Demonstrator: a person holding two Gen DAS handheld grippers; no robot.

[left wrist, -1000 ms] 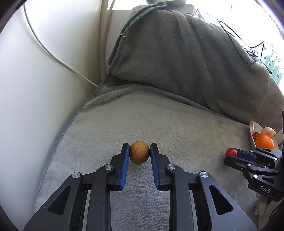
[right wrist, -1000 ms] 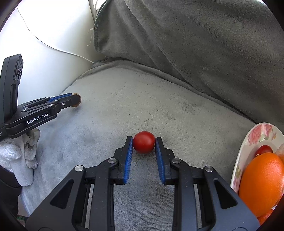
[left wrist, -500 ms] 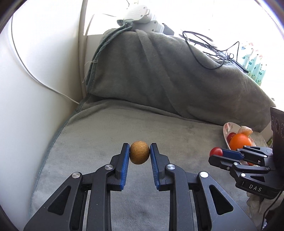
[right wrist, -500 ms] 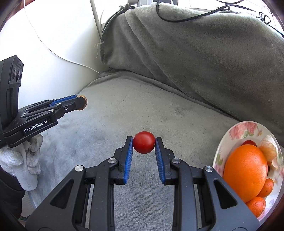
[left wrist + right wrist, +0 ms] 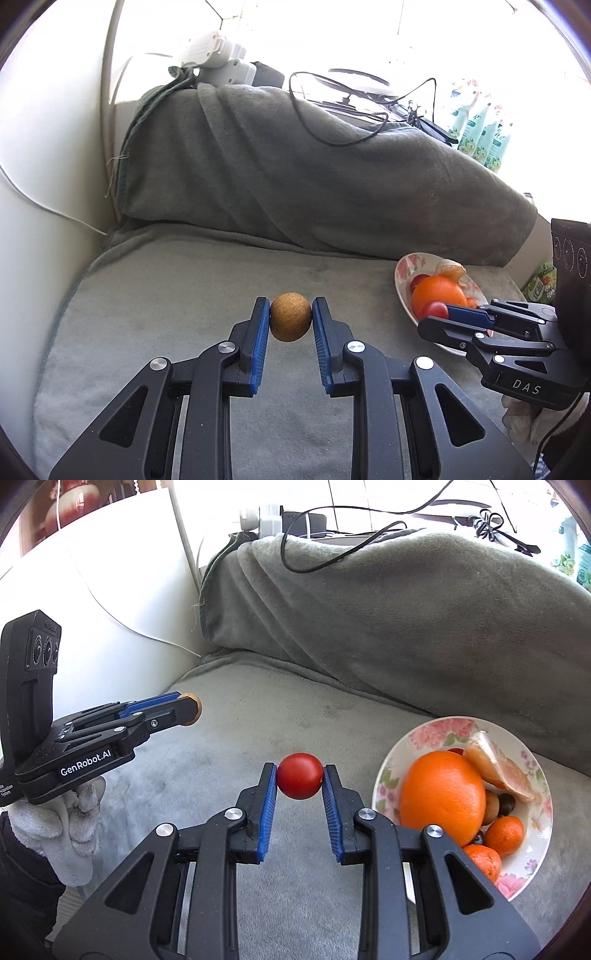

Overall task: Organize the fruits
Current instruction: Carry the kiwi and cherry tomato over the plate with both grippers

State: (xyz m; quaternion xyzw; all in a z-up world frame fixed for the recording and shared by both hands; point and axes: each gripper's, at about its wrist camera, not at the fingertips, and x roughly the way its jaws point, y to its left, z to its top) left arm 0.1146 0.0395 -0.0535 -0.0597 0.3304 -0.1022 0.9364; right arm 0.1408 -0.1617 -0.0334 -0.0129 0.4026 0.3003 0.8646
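A grey blanket [image 5: 207, 295] covers the seat and far cushion; white wall [image 5: 40, 155] left, bright window [image 5: 461, 40] beyond.

The blanket [image 5: 229, 280] looks like soft matt fleece. The brown fruit [image 5: 290, 322] is rough and speckled, the tomato [image 5: 300, 776] smooth and glossy. The plate [image 5: 439, 728] is shiny glazed ceramic, the big orange [image 5: 441, 797] dimpled, and the glove [image 5: 62, 834] knitted cloth.

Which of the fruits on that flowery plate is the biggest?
The large orange, at the plate's near left side; the small tangerines and peeled segments beside it are far smaller.
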